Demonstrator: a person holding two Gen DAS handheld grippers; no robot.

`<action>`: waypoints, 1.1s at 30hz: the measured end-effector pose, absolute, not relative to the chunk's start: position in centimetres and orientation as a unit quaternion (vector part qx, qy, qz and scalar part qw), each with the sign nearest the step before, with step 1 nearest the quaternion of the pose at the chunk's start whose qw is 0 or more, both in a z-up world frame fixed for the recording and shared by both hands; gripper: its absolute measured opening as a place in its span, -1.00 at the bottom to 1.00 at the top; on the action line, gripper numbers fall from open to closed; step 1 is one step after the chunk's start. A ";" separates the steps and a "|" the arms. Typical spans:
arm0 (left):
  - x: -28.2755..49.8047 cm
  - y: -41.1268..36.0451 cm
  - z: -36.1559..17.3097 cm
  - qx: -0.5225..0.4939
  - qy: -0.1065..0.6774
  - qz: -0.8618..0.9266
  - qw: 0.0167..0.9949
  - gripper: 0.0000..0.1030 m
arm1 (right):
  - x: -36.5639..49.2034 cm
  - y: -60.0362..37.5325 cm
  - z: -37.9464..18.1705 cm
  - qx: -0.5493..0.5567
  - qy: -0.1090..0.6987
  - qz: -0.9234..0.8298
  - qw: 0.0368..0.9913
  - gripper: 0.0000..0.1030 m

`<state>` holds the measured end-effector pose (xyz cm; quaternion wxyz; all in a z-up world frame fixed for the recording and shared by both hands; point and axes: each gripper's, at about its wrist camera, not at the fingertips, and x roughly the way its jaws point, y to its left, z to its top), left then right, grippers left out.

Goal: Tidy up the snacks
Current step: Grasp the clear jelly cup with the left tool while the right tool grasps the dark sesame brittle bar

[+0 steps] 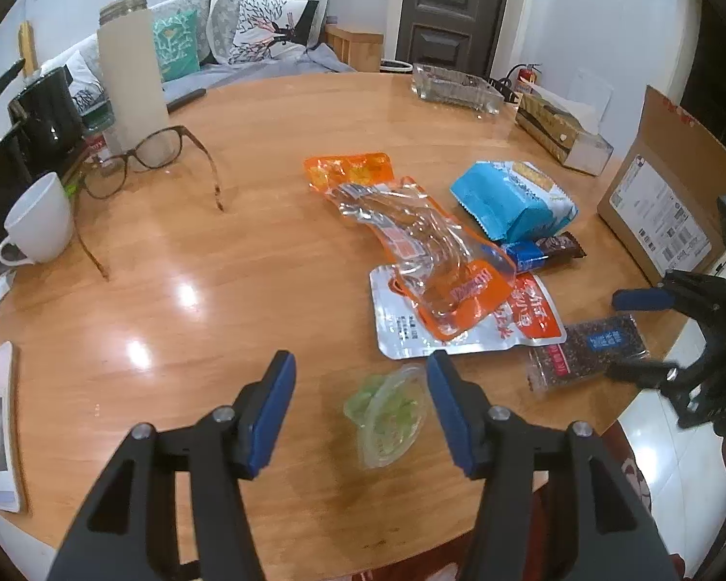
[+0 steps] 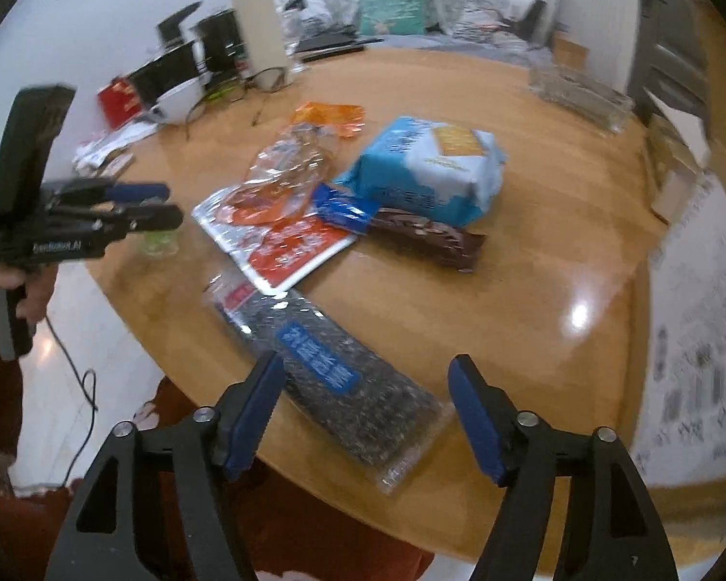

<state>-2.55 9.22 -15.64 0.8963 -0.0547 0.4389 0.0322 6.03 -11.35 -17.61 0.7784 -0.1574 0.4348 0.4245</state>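
Left gripper [image 1: 360, 377]: angled downward, jaws parted, blue pads [image 1: 278, 416] facing each other with a clear gap, pressing on nothing. Right gripper [image 2: 365, 377]: angled downward likewise, jaws set wider, pads [image 2: 474, 421] clear of contact. In the right wrist view, a hand [image 2: 22, 290] grips the left unit's handle at the left edge. No hand shows on the right unit.
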 end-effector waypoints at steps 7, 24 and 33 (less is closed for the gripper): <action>-4.5 8.6 -14.6 -0.038 0.420 0.011 0.907 -0.09 | 4.3 -9.0 -18.2 -0.228 0.389 0.463 0.763 0.44; -3.7 9.4 -16.6 -0.071 0.436 -0.007 0.897 -0.50 | 5.3 -12.1 -17.9 -0.185 0.424 0.365 0.808 0.00; -2.2 13.2 -16.5 -0.153 0.433 0.003 0.888 -0.53 | 6.0 -13.4 -17.8 -0.174 0.433 0.320 0.825 0.00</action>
